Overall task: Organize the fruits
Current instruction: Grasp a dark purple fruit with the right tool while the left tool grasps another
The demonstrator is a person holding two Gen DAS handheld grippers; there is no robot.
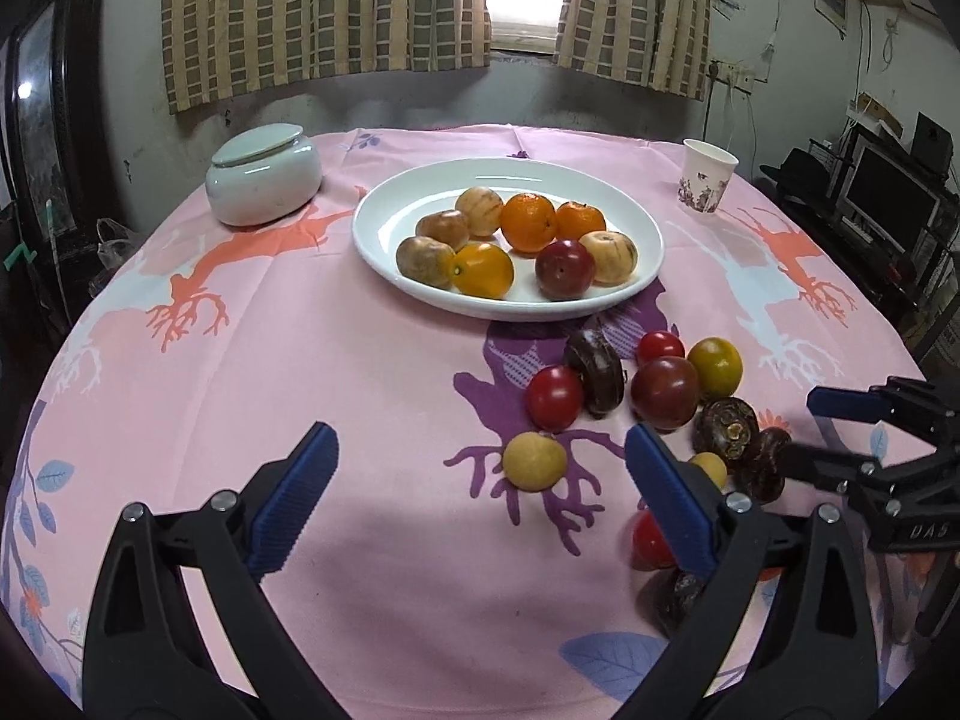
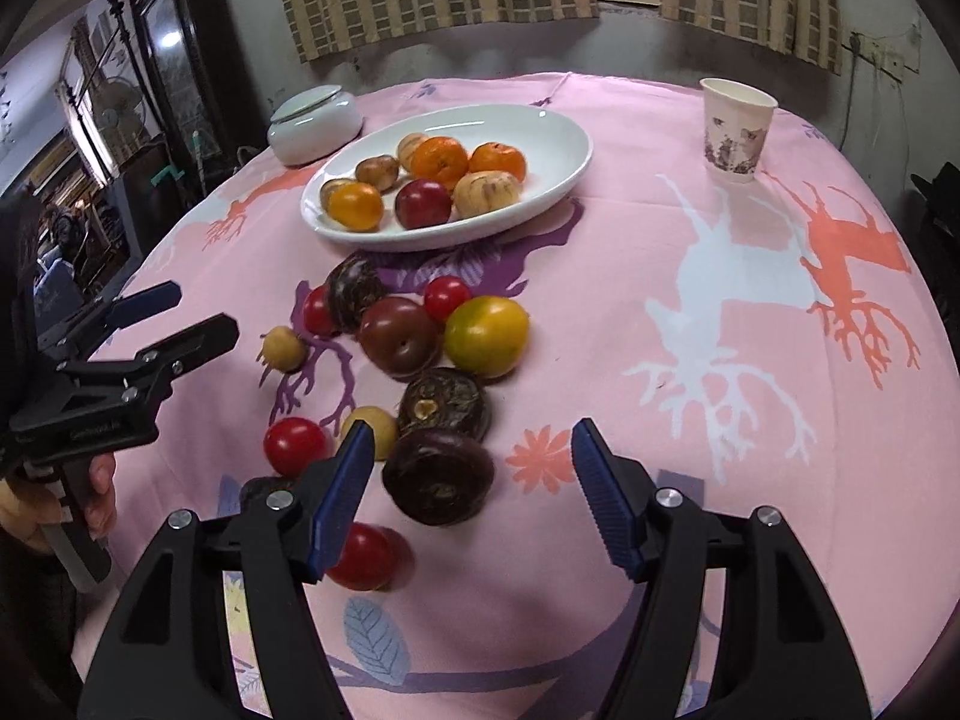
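Both empty: left tool [image 1: 480, 498] spread wide, right tool [image 2: 474, 492] apart over a dark fruit [image 2: 438, 483]; plate [image 1: 384, 204] at twelve o'clock.

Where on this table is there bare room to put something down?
Bare cloth lies between the white lidded jar and the left gripper, and between the paper cup and the right gripper. It is crowded below the white plate, where loose fruit clusters.

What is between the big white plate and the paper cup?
Nothing. Between the white plate and the paper cup there is only bare pink tablecloth; the right wrist view shows it best.
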